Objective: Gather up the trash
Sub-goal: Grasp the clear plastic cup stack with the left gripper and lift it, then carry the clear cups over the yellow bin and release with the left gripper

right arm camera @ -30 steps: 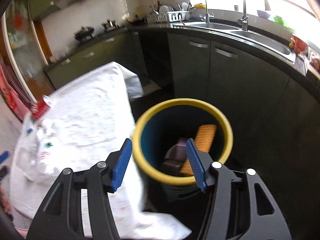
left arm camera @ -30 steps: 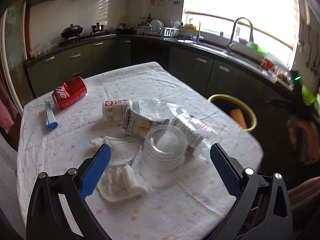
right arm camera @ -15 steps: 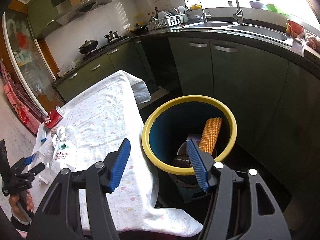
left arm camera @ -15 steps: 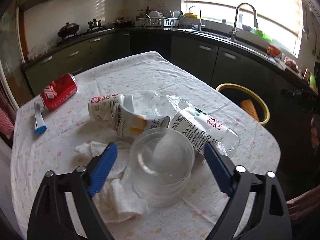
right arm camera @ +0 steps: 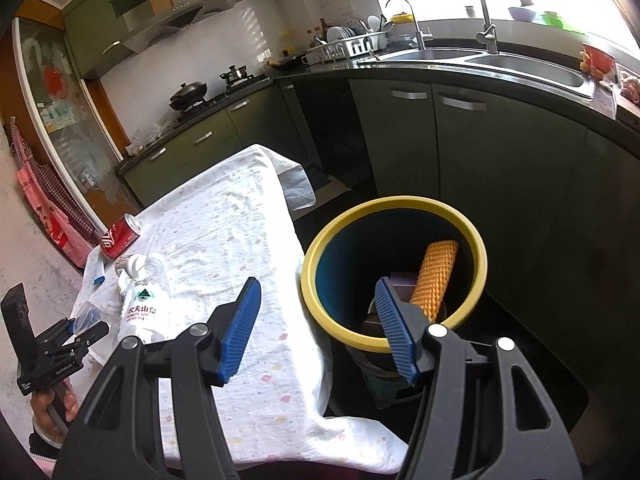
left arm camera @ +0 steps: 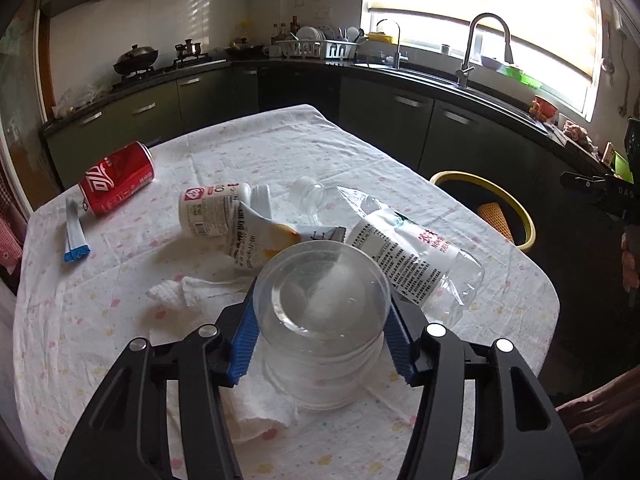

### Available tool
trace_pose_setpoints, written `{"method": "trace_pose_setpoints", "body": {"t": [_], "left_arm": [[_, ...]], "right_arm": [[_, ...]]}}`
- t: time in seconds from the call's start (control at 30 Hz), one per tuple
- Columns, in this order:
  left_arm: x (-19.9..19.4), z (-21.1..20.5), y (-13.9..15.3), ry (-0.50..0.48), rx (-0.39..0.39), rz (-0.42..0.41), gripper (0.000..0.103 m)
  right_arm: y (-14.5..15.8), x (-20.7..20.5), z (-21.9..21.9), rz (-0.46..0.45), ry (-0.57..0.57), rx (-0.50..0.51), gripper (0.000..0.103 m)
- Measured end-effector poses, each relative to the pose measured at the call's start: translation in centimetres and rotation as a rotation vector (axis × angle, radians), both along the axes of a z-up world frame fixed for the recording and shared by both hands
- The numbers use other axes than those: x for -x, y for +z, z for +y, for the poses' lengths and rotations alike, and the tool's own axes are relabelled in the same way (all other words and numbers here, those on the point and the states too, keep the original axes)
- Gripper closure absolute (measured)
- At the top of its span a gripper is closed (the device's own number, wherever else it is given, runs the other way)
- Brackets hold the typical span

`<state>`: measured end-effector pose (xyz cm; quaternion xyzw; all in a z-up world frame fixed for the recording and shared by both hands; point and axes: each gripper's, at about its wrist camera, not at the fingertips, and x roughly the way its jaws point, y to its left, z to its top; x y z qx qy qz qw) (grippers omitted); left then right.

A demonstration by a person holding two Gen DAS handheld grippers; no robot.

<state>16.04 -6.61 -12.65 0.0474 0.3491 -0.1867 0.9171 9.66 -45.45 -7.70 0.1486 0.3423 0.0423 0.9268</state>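
At lower centre of the left view: I have the left gripper (left arm camera: 320, 344) straddling the clear plastic cup stack (left arm camera: 322, 320), which stands on a crumpled white napkin (left arm camera: 256, 404) on the table (left arm camera: 100, 340).
Change, left tongs: a second ago the blue pads stood wide, well clear of the stack; now they sit right at its sides and the jaws are closing.
Change, left view: the stack fills far more of the frame than it did, so I read the gripper as having come down and in on it.
Left grip: about half open, stack between the pads; both pads look to touch its wall, but I see no squeeze in the plastic, so I judge the hold not yet firm.
Meaning for task: the cups are the piece being picked; lift and carry to the bin come next, I judge.
Right tongs: right gripper (right arm camera: 316, 324) is partly open, holds nothing, and hovers in the lower middle of its view, over the gap between the table edge and the bin.
Change, right view: opening much as before; framing shifted a little.
Bin: yellow-rimmed bin (right arm camera: 320, 248) at centre right of the right view, an orange ribbed piece (right arm camera: 434, 276) inside.
Trash left on table: water bottle (left arm camera: 404, 252), white drink bottle (left arm camera: 212, 208), red can (left arm camera: 116, 178), crumpled pouch (left arm camera: 260, 240).
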Motion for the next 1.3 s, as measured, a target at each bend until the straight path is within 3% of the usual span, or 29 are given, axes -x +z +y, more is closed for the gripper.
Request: {"method": "trace_pose_setpoints", "body": {"t": [0.17, 0.4, 0.53, 0.8, 0.97, 1.1, 1.3], "left_arm": [[0.6, 0.1, 1.8, 0.007, -0.006, -0.028, 0.048], [1.6, -0.6, 6.9, 0.007, -0.034, -0.096, 0.048], [1.7, -2.0, 9.7, -0.045, -0.027, -0.117, 0.048], [-0.4, -9.9, 13.1, -0.216, -0.016, -0.127, 0.048], [-3.0, -16.1, 12.9, -0.318, 0.001, -0.095, 0.048], [-5.7, -21.9, 11.5, -0.378, 0.015, -0.024, 0.048], [-10.2, -28.8, 7.7, -0.358, 0.029, 0.086, 0.048]], "right_arm": [[0.1, 0.0, -0.3, -0.004, 0.0, -0.004, 0.046], [-0.2, 0.1, -1.1, -0.003, -0.013, -0.019, 0.046], [-0.5, 0.1, -1.6, -0.005, -0.024, -0.03, 0.046], [-1.2, 0.4, -3.7, -0.007, -0.075, -0.041, 0.046], [-2.0, 0.8, -6.1, -0.001, -0.131, -0.046, 0.046], [-2.7, 0.9, -8.0, 0.007, -0.166, -0.062, 0.046], [-3.9, 0.4, -10.2, 0.025, -0.189, -0.09, 0.046]]}}
